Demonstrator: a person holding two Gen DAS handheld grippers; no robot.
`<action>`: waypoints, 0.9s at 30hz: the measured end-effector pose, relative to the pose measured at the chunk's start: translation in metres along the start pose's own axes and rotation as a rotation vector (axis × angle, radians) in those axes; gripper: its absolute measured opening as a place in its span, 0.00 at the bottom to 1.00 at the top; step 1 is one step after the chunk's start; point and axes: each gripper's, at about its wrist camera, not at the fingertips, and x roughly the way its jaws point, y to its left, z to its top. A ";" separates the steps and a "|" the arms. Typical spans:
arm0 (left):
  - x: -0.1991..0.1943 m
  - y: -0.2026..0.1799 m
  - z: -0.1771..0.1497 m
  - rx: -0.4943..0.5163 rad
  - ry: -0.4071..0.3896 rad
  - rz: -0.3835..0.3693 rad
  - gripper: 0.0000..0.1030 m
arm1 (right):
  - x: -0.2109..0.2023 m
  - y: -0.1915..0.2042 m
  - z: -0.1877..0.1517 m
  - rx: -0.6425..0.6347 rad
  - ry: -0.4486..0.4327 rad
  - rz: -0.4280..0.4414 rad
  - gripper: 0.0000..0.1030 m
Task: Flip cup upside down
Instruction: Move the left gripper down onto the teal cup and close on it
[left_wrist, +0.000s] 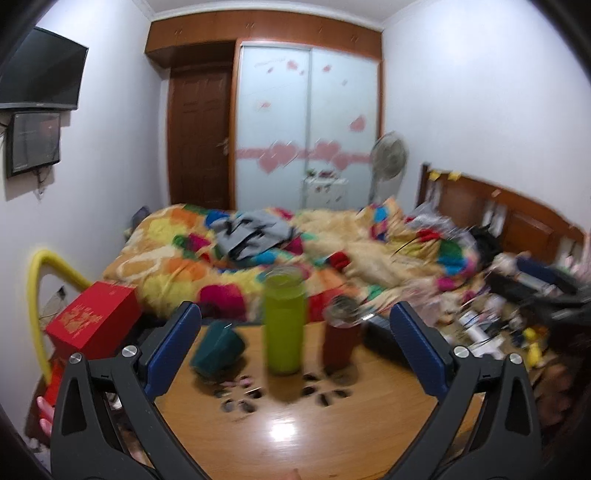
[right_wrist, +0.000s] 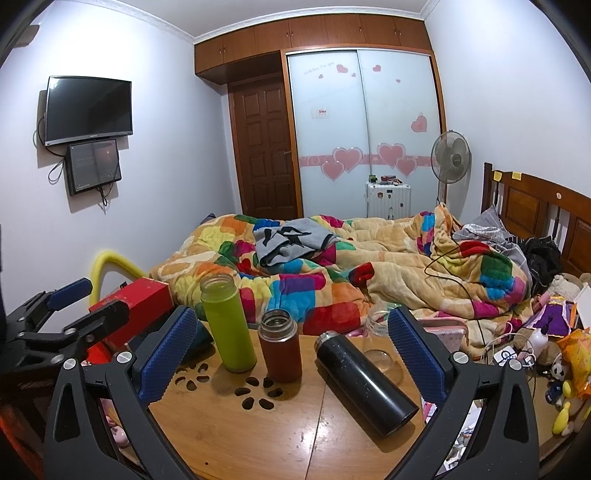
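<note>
On the round wooden table (right_wrist: 280, 435) stand a tall green cup (right_wrist: 228, 324) and a short brown-red cup (right_wrist: 279, 345), both upright and uncapped. A black flask (right_wrist: 364, 382) lies on its side to the right, and a clear glass jar (right_wrist: 380, 341) stands behind it. In the blurred left wrist view a dark teal cup (left_wrist: 218, 347) lies tilted left of the green cup (left_wrist: 284, 321) and the brown-red cup (left_wrist: 341, 339). My left gripper (left_wrist: 295, 350) is open and empty above the table. It also shows in the right wrist view (right_wrist: 88, 306). My right gripper (right_wrist: 291, 354) is open and empty.
A red box (right_wrist: 140, 306) sits left of the table beside a yellow tube (right_wrist: 107, 266). A bed with a colourful quilt (right_wrist: 351, 266) lies behind. Toys and clutter (right_wrist: 554, 350) fill the right side. The table has leaf-shaped cutouts (right_wrist: 258, 391).
</note>
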 end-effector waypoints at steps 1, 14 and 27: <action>0.009 0.007 -0.002 -0.005 0.028 0.010 1.00 | 0.002 -0.002 -0.002 0.002 0.007 -0.002 1.00; 0.191 0.096 -0.056 -0.020 0.426 0.016 1.00 | 0.044 -0.015 -0.035 0.012 0.140 -0.006 1.00; 0.245 0.107 -0.086 -0.007 0.511 0.016 0.75 | 0.085 -0.013 -0.064 0.008 0.263 0.005 1.00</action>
